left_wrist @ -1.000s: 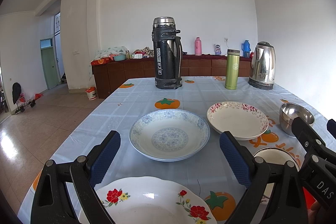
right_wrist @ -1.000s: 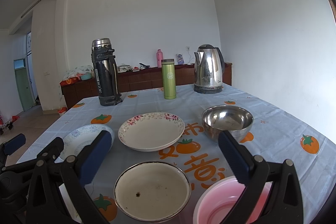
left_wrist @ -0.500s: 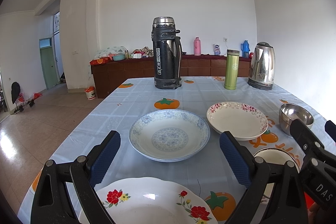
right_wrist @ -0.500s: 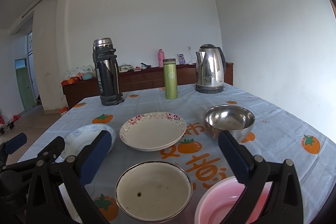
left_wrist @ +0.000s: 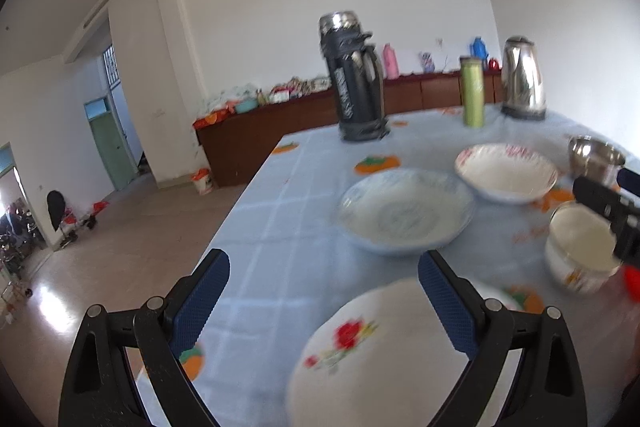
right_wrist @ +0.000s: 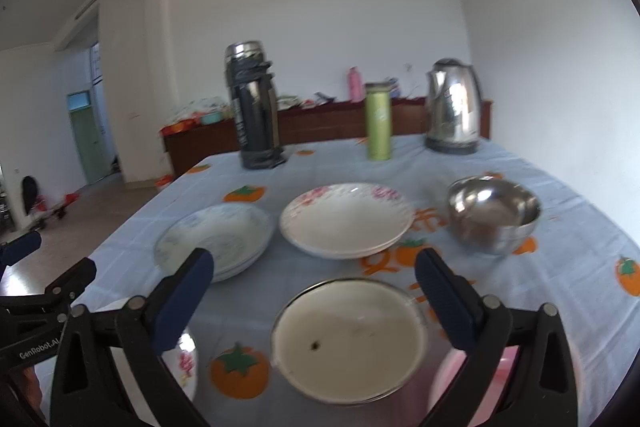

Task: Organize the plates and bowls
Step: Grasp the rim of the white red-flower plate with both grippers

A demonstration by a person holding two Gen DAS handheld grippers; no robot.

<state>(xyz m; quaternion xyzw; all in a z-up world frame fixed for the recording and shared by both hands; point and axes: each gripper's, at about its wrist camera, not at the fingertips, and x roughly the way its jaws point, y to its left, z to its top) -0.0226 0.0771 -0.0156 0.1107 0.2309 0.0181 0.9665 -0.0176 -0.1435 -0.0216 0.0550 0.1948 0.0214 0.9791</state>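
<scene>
My left gripper stands open above the near left part of the table, with nothing between its jaws. A white plate with red flowers lies just under its right finger. Beyond it sit a blue-patterned plate and a pink-flowered plate. My right gripper hangs wide, its jaws closing, and no pad touches anything. A white enamel bowl sits below and between its fingers. A steel bowl stands to the right and a pink bowl lies behind the right finger.
At the far end of the table stand a black thermos, a green bottle and a steel kettle. The table's left edge drops to a tiled floor. A brown sideboard lines the back wall.
My left gripper has swung left and rolled, so the plates now sit to its right and the view is blurred. My right gripper turned slightly left and its jaws narrowed a little.
</scene>
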